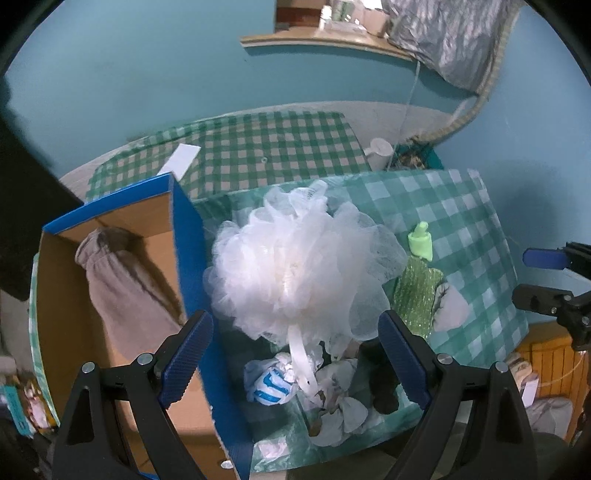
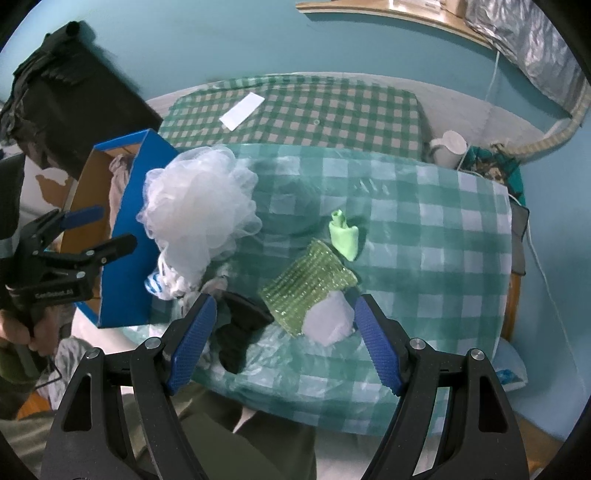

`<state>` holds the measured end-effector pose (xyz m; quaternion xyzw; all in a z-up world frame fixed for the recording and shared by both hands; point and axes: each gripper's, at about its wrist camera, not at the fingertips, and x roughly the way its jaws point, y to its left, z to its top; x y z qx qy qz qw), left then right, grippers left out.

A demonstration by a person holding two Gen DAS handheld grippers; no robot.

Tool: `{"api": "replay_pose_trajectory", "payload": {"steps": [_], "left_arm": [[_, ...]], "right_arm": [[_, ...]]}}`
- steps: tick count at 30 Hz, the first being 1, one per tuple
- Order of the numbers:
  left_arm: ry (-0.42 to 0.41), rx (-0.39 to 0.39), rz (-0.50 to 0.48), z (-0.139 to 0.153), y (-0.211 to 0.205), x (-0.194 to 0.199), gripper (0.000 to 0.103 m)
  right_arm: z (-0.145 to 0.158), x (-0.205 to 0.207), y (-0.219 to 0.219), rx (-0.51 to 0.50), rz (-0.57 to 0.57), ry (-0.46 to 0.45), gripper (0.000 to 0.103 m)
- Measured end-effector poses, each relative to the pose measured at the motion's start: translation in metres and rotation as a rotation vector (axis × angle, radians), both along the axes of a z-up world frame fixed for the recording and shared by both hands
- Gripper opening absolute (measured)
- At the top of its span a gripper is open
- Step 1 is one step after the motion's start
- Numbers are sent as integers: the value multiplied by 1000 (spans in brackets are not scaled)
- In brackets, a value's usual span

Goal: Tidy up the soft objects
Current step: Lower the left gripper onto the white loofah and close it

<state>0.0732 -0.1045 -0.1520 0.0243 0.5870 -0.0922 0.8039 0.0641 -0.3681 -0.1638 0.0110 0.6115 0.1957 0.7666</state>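
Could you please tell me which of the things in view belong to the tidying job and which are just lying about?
Belong to the job:
white mesh pouf
green scrubber
black cloth
blue box
grey cloth inside it

Just lying about:
white card
white jug

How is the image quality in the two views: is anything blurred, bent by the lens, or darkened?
Left wrist view: the white mesh puff looks soft and slightly smeared, straight edges of the blue box curve, corners are black. Right wrist view: the green scrubber is sharper, the shelf bows, the dark bag at the upper left is blurred.
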Motion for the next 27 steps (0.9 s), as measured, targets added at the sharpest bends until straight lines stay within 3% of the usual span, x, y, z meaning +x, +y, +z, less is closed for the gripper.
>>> {"api": "replay_pose_trajectory", "payload": {"steps": [14,27], "left_arm": [[39,89,-61,-24,-25,25,92],[109,103,-115,-43,-34,42,92]], "right_arm": [[-22,0,-16,-7,-58,52,77],[-56,3,-21,-51,-96,118,77]]}}
